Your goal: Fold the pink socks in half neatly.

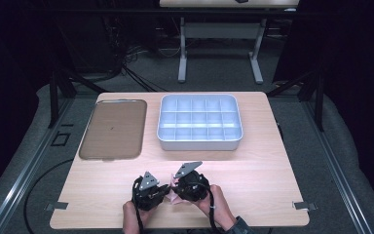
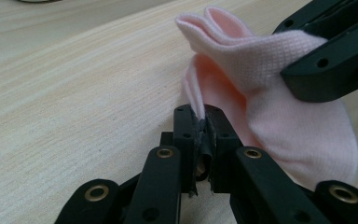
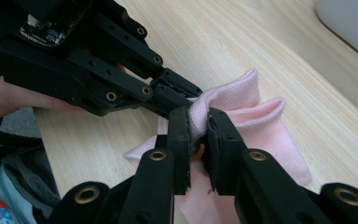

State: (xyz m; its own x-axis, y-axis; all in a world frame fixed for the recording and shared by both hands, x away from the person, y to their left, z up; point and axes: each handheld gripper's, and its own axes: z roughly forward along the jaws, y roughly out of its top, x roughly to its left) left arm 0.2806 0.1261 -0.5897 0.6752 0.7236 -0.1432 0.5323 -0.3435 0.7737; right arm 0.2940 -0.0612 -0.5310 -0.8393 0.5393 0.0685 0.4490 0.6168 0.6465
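Observation:
A pale pink sock (image 1: 175, 196) lies near the table's front edge between my two grippers. My left gripper (image 1: 161, 190) is shut on a thin edge of the sock (image 2: 279, 121), with the fabric pinched between its pads (image 2: 200, 119). My right gripper (image 1: 179, 187) is shut on a bunched fold near the sock's cuff (image 3: 256, 116), its pads pressing the knit (image 3: 199, 122). In the left gripper view the right gripper's black fingers (image 2: 335, 56) clamp the cuff above the table. In the right gripper view the left gripper (image 3: 98, 70) reaches in from the upper left, its tips close to mine.
A grey bin (image 1: 199, 144) divided into several compartments stands at the middle back of the wooden table (image 1: 263, 190); its corner (image 3: 349, 23) also shows in the right gripper view. A flat brown tray (image 1: 113, 129) lies to its left. Cables trail from both grippers.

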